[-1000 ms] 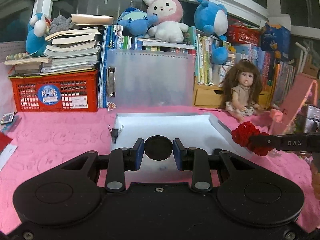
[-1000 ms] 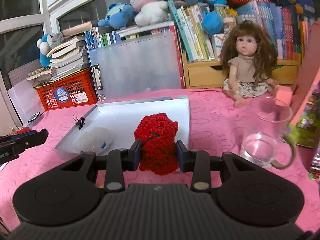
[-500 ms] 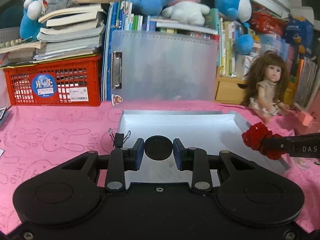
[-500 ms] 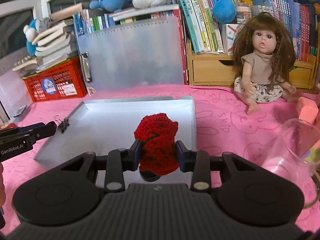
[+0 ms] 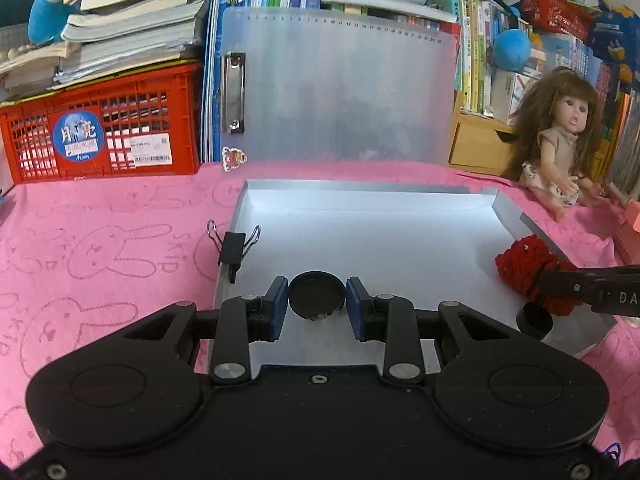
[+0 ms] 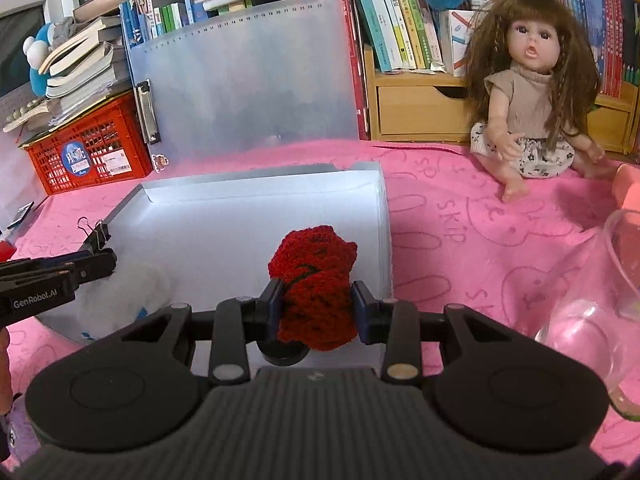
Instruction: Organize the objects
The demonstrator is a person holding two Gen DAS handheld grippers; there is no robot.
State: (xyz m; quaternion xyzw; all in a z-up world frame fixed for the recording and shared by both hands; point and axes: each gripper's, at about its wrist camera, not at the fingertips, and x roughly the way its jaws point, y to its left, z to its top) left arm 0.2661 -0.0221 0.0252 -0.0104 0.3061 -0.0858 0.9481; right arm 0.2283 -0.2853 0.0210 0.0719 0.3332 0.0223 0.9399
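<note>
— Pink cloth with rabbit outlines over the whole tabletop (image 5: 100,216). Shallow grey tray (image 5: 360,200) lying in the middle, binder clip (image 5: 232,246) pinched onto its left rim.
— Behind that?
— Frosted clipboard (image 5: 336,88) standing upright, red crate (image 5: 104,120) to its left under a stack of books (image 5: 132,24), more books and plush toys along the back. Doll (image 5: 564,136) sitting at the right, against a wooden drawer unit (image 6: 424,108).
— Left claw (image 5: 317,302)?
— Clenched on a round black lid (image 5: 317,295), held over the near part of the tray.
— And the right claw (image 6: 318,312)?
— Clamped on a red knitted bundle (image 6: 316,284), over the tray's near right corner. Small black disc (image 6: 282,354) just under the bundle; cannot tell whether attached.
— Anything seen from one side only?
— From the right wrist only: clear glass jug (image 6: 600,312) at the right edge on the cloth, and something pale and blurred below the left claw's tip, low in the tray. From the left wrist only: the black lid itself.
</note>
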